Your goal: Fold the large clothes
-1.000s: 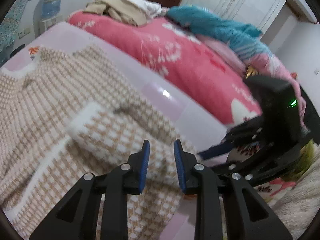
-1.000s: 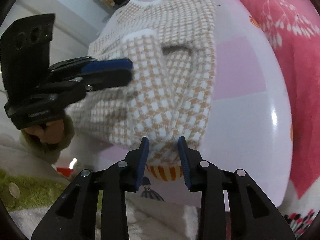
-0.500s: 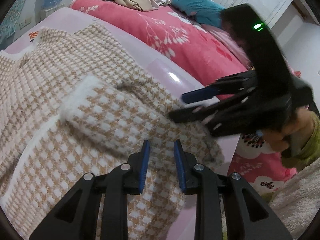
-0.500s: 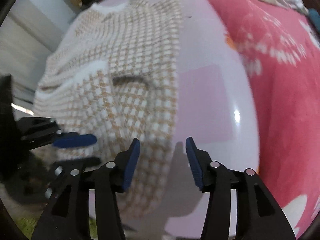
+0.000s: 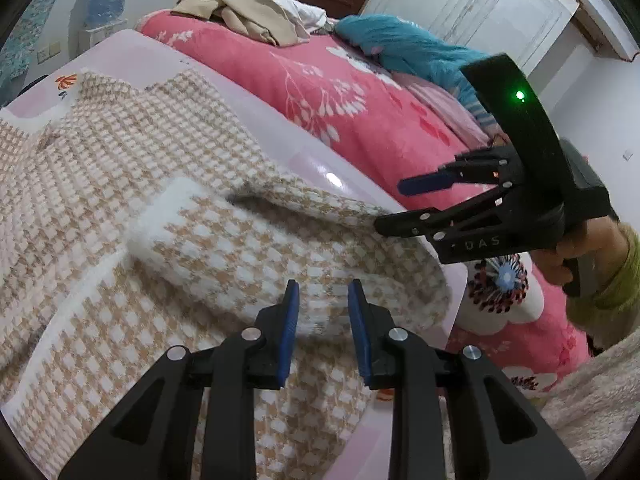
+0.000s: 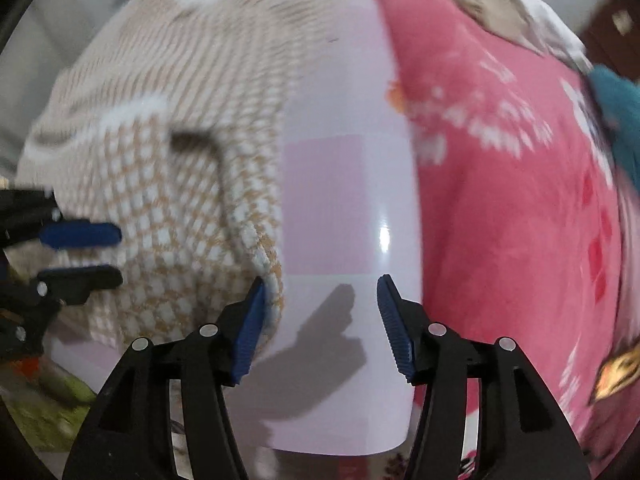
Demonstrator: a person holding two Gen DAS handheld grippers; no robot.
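A beige-and-white checked knit sweater (image 5: pixel 168 208) lies flat on a pale pink mat (image 5: pixel 320 160), one sleeve with a white cuff (image 5: pixel 160 216) folded over its body. My left gripper (image 5: pixel 322 316) hovers open and empty just above the sweater's lower part. My right gripper (image 6: pixel 320 308) is open and empty over the bare mat (image 6: pixel 332 200), its left finger beside the sweater's edge (image 6: pixel 264 256). The right gripper also shows in the left wrist view (image 5: pixel 404 204), raised above the sweater's right edge. The left gripper shows in the right wrist view (image 6: pixel 96 256).
A pink flowered quilt (image 5: pixel 360 92) borders the mat on the far side. Beige and white clothes (image 5: pixel 244 12) and a teal blanket (image 5: pixel 404 48) lie on it. White wardrobe doors (image 5: pixel 480 4) stand behind. A cream fleece (image 5: pixel 592 400) is at the near right.
My right gripper has let go of the sweater's edge, opened wide and swung right over the bare mat. My left gripper has stayed nearly in place, still open.
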